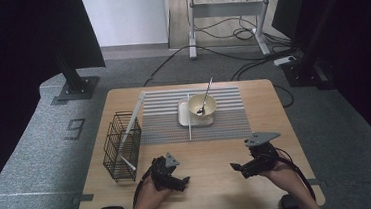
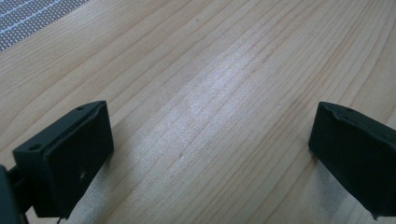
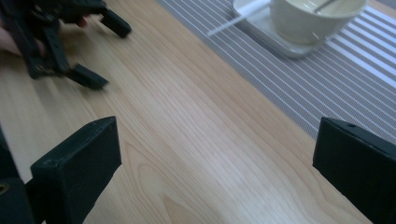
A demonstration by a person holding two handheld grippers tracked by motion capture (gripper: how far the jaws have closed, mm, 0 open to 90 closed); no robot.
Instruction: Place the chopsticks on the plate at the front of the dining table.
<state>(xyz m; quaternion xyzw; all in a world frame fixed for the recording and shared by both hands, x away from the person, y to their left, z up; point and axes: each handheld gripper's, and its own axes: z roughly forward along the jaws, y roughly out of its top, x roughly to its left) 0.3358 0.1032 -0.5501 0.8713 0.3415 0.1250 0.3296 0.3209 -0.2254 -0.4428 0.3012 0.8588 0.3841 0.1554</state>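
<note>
Both grippers hover low over the near part of a wooden table (image 1: 215,192). My left gripper (image 1: 183,183) is held in a hand at the near left. It points right, open, with bare wood between its black jaws (image 2: 210,140). My right gripper (image 1: 238,170) is at the near right, pointing left. It is open too and holds nothing (image 3: 215,140). The left gripper (image 3: 105,53) also appears at the top left of the right gripper view. On a striped grey mat (image 1: 165,121) stands a cream bowl (image 1: 202,105) with a spoon (image 1: 206,94) in it, on a white square plate (image 1: 184,115).
A black wire basket (image 1: 121,147) stands at the table's left edge with white sticks (image 1: 133,116) leaning out of it. A thin white stick (image 1: 190,121) lies on the mat beside the plate. In the right gripper view, the bowl (image 3: 308,18) and plate (image 3: 280,44) sit far right.
</note>
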